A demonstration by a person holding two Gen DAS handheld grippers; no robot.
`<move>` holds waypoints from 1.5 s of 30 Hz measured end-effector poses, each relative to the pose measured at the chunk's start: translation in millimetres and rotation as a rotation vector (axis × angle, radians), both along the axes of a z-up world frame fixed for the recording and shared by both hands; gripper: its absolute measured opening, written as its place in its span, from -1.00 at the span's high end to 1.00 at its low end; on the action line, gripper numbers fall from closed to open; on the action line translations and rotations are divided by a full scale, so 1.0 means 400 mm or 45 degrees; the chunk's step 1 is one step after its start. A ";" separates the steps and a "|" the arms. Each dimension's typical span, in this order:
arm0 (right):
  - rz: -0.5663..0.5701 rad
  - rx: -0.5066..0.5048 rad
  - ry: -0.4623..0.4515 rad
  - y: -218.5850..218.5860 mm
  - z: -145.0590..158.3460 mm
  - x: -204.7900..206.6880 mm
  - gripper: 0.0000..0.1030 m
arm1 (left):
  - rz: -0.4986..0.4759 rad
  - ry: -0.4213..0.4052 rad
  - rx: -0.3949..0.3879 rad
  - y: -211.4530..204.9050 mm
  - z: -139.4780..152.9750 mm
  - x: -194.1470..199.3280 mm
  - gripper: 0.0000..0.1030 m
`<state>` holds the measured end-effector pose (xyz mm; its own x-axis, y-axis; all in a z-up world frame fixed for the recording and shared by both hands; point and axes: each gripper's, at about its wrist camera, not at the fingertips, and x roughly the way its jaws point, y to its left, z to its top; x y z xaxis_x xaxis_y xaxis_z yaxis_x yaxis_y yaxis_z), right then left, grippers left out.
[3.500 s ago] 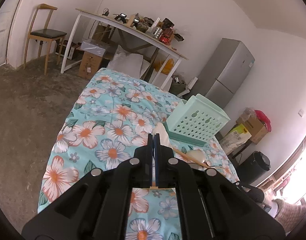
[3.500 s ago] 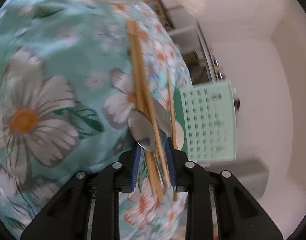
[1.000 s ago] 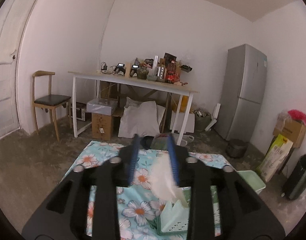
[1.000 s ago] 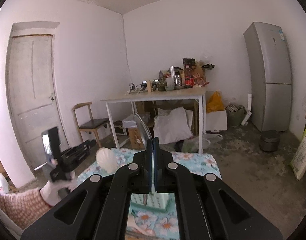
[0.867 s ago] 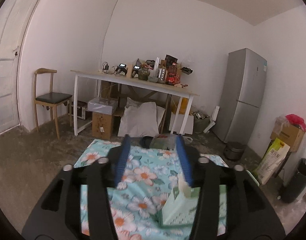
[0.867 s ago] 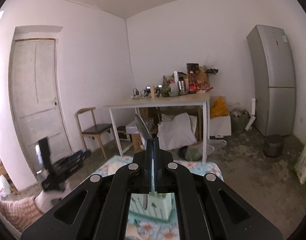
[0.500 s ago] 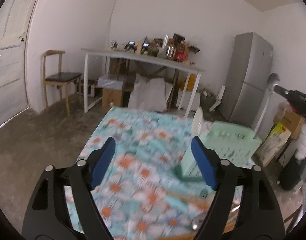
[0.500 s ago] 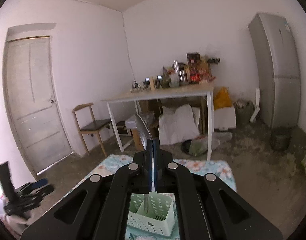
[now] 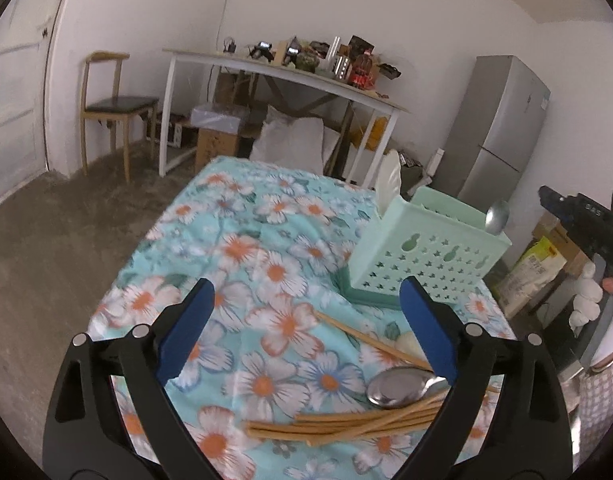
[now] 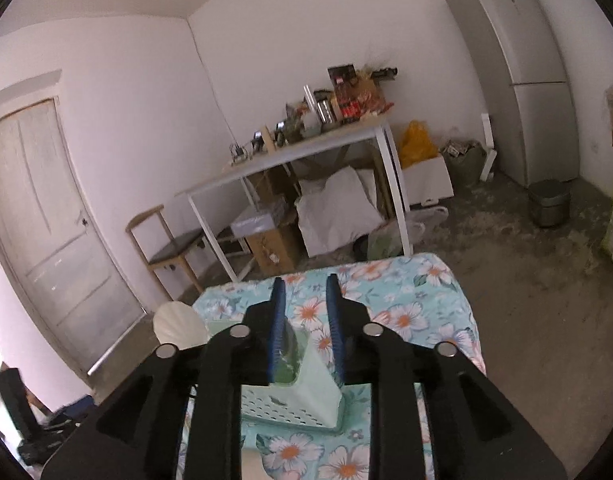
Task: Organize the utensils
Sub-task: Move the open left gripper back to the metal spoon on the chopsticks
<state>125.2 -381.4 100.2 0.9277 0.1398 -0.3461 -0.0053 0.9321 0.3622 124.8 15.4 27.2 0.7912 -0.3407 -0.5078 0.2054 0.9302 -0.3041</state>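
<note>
So our left gripper has just been opening and its jaws now stand wide apart with nothing between them, only flowered tablecloth. What's left to sort sits at the lower right of the left wrist view: a bundle of wooden chopsticks lying nearly crosswise in the frame, a metal spoon on top with its bowl pointing left, and one more chopstick running diagonally up-left. All of it is just below and right of that gripper's right finger, so we'd guess the left hand is the nearer one and has to swing right and down, jaws straddling the bundle's long axis.

Our right gripper has also just been opening; jaws slightly apart, nothing pinched that we can see, right above the mint green utensil basket.

Only the left view shows the steel spoon standing in the basket and the loose pile. The white scalloped spoon shows in both
</note>
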 end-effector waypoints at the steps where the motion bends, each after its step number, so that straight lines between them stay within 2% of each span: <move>1: 0.001 0.000 0.006 -0.003 0.000 0.000 0.54 | -0.006 0.014 -0.013 -0.003 -0.003 0.002 -0.75; 6: -0.011 0.013 0.037 -0.001 -0.008 -0.006 0.51 | -0.026 0.050 -0.042 -0.010 -0.011 0.002 -0.75; 9: -0.028 -0.026 0.051 0.019 -0.020 -0.041 0.02 | -0.036 0.079 -0.016 -0.016 -0.018 0.006 -0.76; 11: -0.031 -0.078 0.077 0.039 -0.041 -0.071 -0.26 | -0.017 0.166 0.071 -0.026 -0.043 0.030 -0.77; 13: -0.034 -0.134 0.143 0.066 -0.079 -0.102 -0.45 | -0.014 0.253 0.085 -0.025 -0.073 0.050 -0.77; 16: -0.033 -0.199 0.293 0.104 -0.160 -0.148 -0.63 | -0.019 0.335 0.032 -0.017 -0.101 0.065 -0.77; 18: -0.030 -0.234 0.388 0.133 -0.217 -0.176 -0.67 | -0.055 0.380 -0.013 -0.024 -0.112 0.072 -0.77; 20: -0.043 -0.235 0.452 0.149 -0.262 -0.198 -0.78 | -0.056 0.403 -0.013 -0.031 -0.117 0.075 -0.77; 22: -0.069 -0.221 0.497 0.153 -0.293 -0.211 -0.82 | -0.037 0.415 0.008 -0.039 -0.116 0.078 -0.78; 25: -0.115 -0.184 0.546 0.143 -0.342 -0.233 -0.87 | -0.022 0.416 -0.018 -0.042 -0.109 0.079 -0.81; 29: -0.137 -0.093 0.665 0.117 -0.422 -0.232 -0.87 | 0.006 0.423 -0.006 -0.048 -0.112 0.074 -0.82; 40: -0.118 -0.095 0.589 0.116 -0.444 -0.263 -0.88 | -0.090 0.381 0.006 -0.102 -0.112 0.066 -0.82; 45: -0.137 -0.103 0.570 0.119 -0.445 -0.269 -0.88 | -0.185 0.309 0.017 -0.146 -0.091 0.080 -0.82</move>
<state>17.8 -333.8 -77.7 0.6921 0.0069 -0.7217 0.2337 0.9440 0.2331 156.9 -43.2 -9.1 0.5893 -0.4339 -0.6815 0.2595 0.9005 -0.3489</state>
